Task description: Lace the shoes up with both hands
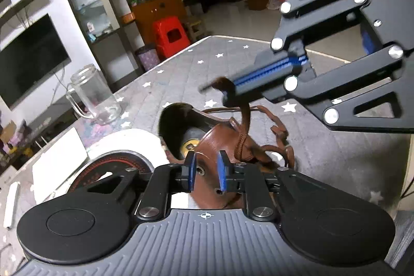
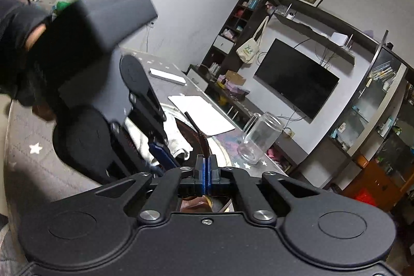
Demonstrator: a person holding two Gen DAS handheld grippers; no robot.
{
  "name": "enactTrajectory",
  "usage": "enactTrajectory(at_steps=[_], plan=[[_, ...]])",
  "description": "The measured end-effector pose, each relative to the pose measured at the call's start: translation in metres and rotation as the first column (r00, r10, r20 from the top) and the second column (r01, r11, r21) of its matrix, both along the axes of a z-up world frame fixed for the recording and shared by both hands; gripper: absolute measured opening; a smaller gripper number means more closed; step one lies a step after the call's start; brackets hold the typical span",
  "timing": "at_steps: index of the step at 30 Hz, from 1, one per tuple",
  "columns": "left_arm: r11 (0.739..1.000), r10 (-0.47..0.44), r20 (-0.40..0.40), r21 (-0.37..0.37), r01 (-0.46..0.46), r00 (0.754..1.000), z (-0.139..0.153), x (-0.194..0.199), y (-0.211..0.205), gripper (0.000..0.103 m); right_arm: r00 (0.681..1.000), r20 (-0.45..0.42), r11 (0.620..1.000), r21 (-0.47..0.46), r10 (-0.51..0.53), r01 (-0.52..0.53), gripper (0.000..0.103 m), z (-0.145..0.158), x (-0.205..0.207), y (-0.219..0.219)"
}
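Right gripper [image 1: 230, 89]: my fingers are clenched on the brown lace [image 1: 244, 118], its dark tip sticking out past them.
Left gripper [image 1: 205, 173]: I have its pads parted, straddling the shoe tongue [image 1: 214, 144]; no grip.
Shoe [image 1: 207, 146]: brown leather, on the grey star-print cloth [image 1: 181, 71], directly below both grippers.
Surroundings: glass jar [image 1: 93, 95] and white paper [image 1: 57, 159] lie left of the shoe.

Both grippers: matte black linkage arms, silver round screws, blue ribbed finger pads [image 1: 222, 173]. Left gripper [image 1: 205, 172] has grey ribbed housing, crosshair mark. Black sleeve [image 2: 15, 48], probably.
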State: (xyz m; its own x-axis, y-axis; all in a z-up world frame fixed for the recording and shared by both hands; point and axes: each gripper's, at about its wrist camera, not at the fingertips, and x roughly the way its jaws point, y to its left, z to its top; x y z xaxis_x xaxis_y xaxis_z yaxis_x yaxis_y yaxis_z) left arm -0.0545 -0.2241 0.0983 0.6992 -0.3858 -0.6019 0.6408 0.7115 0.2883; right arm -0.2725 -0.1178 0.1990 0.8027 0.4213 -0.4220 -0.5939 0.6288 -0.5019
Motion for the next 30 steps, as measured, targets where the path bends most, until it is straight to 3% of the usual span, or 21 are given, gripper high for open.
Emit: enactTrajectory(at_steps=[1,3,7,10,14,17,20,30], plan=[[1.000,0.015,0.012,0.020,-0.015,1.000,-0.001,-0.002,0.004,0.010,1.000,-0.003,1.000,-0.009,0.001,-0.001,0.002,-0.002,0.001,0.001],[0.997,0.040,0.025,0.062,-0.041,0.999,-0.006,-0.003,0.011,0.010,1.000,-0.011,1.000,-0.028,0.001,-0.002,0.002,-0.006,0.002,0.003],[0.994,0.107,-0.027,0.042,-0.105,0.994,-0.017,0.002,0.035,0.009,0.999,-0.031,0.997,-0.071,0.010,-0.012,0.002,-0.019,0.007,0.011],[0.998,0.065,-0.034,-0.017,-0.065,0.997,-0.005,-0.009,0.035,0.010,0.999,-0.042,0.997,-0.072,0.018,-0.021,0.002,-0.023,0.011,0.014],[0.999,0.041,-0.007,-0.012,-0.041,0.999,0.001,-0.011,0.018,0.010,0.999,-0.039,0.999,-0.052,0.002,-0.004,0.002,-0.021,0.013,0.014],[0.998,0.034,-0.029,-0.050,-0.035,0.999,0.003,-0.004,0.005,0.017,1.000,-0.030,0.998,-0.056,-0.008,0.007,0.002,-0.020,0.012,0.012],[0.997,0.035,-0.028,-0.065,-0.037,0.999,0.003,0.000,-0.006,0.031,1.000,-0.022,0.998,-0.060,-0.019,0.018,0.002,-0.019,0.011,0.009],[0.992,0.090,-0.061,-0.081,-0.095,0.994,-0.003,0.017,-0.014,0.033,1.000,-0.012,0.998,-0.065,-0.026,0.025,0.002,-0.022,0.007,0.003]])
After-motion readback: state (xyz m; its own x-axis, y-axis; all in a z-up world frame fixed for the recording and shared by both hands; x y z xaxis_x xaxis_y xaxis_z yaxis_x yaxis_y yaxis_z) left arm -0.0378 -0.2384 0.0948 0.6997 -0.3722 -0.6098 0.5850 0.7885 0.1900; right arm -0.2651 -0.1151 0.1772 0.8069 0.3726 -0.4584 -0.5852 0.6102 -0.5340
